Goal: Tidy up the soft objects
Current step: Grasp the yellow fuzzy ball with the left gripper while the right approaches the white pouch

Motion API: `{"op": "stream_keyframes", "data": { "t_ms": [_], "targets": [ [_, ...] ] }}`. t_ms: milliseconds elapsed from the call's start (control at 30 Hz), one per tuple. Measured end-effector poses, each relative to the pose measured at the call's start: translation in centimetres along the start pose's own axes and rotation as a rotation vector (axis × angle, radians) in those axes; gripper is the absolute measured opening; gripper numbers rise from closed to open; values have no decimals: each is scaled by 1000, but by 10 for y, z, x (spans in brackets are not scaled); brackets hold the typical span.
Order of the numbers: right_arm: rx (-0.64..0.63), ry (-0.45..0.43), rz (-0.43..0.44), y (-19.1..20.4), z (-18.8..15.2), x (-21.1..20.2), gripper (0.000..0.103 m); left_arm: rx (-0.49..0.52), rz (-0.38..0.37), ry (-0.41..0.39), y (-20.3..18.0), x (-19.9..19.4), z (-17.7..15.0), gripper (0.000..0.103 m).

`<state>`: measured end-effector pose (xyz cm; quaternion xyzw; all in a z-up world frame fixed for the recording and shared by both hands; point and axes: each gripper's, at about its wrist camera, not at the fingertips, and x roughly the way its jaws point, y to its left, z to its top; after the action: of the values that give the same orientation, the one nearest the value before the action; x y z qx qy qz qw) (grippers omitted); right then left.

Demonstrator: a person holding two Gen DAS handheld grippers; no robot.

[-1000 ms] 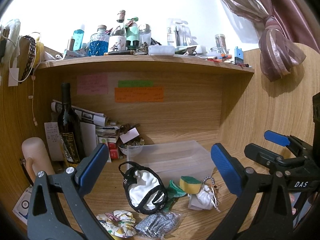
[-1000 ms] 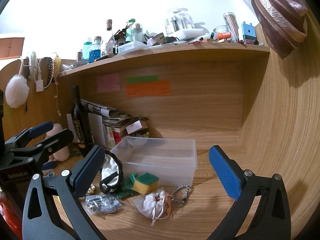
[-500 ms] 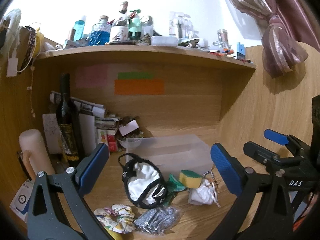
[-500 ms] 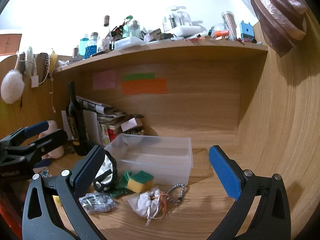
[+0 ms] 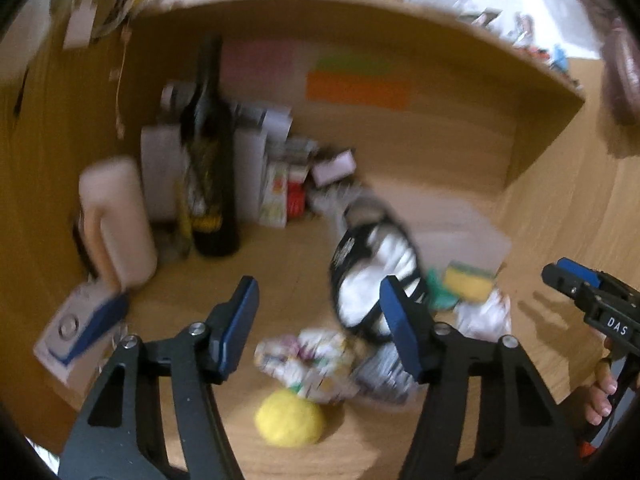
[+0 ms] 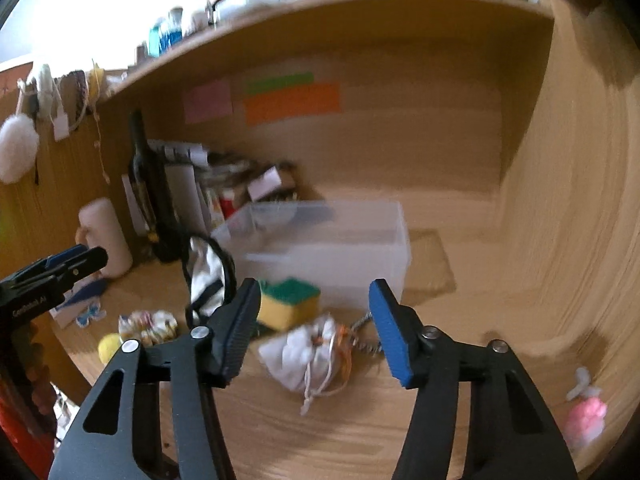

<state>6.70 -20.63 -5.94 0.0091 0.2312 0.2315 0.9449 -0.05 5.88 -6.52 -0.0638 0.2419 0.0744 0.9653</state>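
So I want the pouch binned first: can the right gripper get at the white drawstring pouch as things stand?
Probably yes. The right gripper is open, and the white drawstring pouch lies on bare desk right between and below its fingers, with nothing over it; the sponge sits just behind.

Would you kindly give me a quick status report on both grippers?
Left gripper open, empty, above floral scrunchie. Right gripper open, empty, over white drawstring pouch. Clear bin empty behind the sponge.

Both fisheye views are smeared by motion blur, worst in the left wrist view. The white wall above the shelf is blown out; the wood below sits dimmer, edges bowed, corners black.
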Motion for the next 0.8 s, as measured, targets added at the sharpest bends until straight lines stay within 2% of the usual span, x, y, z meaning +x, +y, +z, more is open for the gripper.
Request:
{"op": "stream_keyframes", "data": {
  "t_ms": [133, 433, 567, 633, 700, 800],
  "targets": [
    [7, 71, 13, 3, -14, 16, 52, -53, -12, 107, 13, 14, -20, 57],
    [48, 199, -9, -5, -39, 41, 52, -68, -5, 247, 21, 29, -60, 57],
    [51, 239, 3, -4, -43, 49, 53, -79, 0, 286, 25, 32, -72, 57],
    [45, 252, 12, -1, -43, 53, 54, -69, 15, 272, 24, 29, -74, 56],
    [32, 258, 18, 2, -42, 57, 54, -65, 19, 267, 22, 29, -75, 45],
    [26, 272, 41, 8, -40, 63, 55, -60, 16, 255, 22, 31, -73, 45]
  ]
}}
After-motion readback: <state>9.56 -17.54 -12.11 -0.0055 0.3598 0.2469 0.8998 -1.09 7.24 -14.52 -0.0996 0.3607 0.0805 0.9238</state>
